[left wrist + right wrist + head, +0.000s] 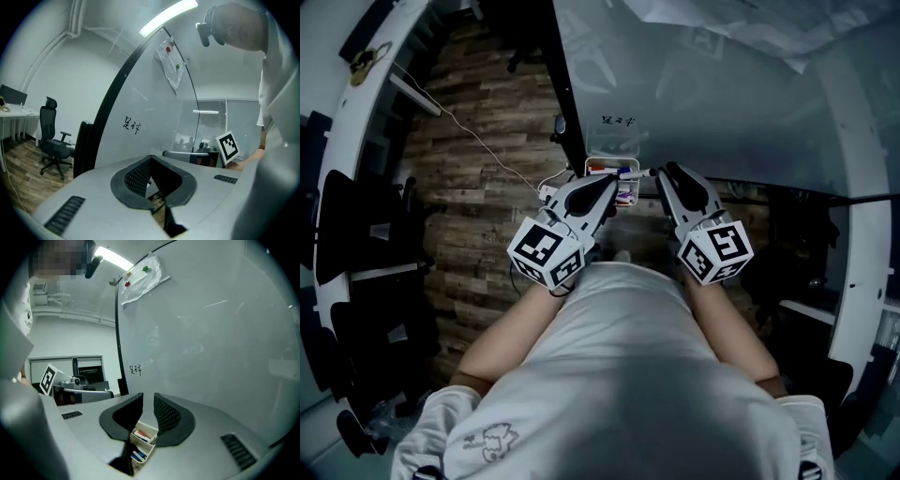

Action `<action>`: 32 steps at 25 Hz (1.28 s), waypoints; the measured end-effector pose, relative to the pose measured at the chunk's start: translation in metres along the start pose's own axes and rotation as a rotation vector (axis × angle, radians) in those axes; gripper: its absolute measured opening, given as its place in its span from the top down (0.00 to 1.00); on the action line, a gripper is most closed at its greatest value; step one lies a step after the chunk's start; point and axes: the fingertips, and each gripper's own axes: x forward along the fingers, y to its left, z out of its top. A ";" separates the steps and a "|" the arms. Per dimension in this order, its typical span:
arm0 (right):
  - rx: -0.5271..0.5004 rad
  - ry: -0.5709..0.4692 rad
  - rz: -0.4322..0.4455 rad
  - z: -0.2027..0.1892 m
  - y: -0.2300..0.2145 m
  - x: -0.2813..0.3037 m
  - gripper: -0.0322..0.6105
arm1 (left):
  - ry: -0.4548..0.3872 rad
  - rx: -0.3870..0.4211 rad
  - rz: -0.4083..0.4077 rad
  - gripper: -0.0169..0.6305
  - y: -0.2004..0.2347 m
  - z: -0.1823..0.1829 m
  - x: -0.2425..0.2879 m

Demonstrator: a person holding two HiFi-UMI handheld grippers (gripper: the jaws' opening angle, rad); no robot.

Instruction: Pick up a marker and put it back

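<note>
Currently both tongs hover close to the glossy white whiteboard (703, 94). L grey two-jaw gripper (151, 161): tips pressed together, nothing btwn them. R grey two-jaw gripper (148, 401): narrow gap, empty. The red and blue markers (139, 446) lie in the small white plastic tray (602, 163) at the board's lower edge, seen thru the R jaws, untouched.

A ceiling tube light (168, 18) is glaring in both gripper views, paling the whiteboard (211, 333). The head view is looking dim. Fisheye edges are bending, corners darkening; the left gripper (151, 161) is showing soft up close.
</note>
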 end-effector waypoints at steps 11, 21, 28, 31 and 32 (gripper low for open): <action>-0.031 -0.022 0.046 0.021 0.008 -0.004 0.93 | -0.038 0.015 -0.002 0.97 -0.004 0.023 0.005; -0.035 -0.038 0.023 0.031 0.015 -0.006 0.93 | -0.041 0.038 -0.026 0.97 -0.001 0.035 -0.004; -0.088 -0.031 -0.019 0.044 0.033 -0.011 0.93 | -0.038 0.070 -0.079 0.97 0.002 0.050 -0.019; -0.075 -0.029 -0.027 0.042 0.046 -0.009 0.93 | -0.034 0.062 -0.093 0.97 0.005 0.052 -0.030; -0.067 -0.028 -0.022 0.041 0.052 -0.009 0.93 | -0.032 0.061 -0.098 0.97 0.005 0.051 -0.034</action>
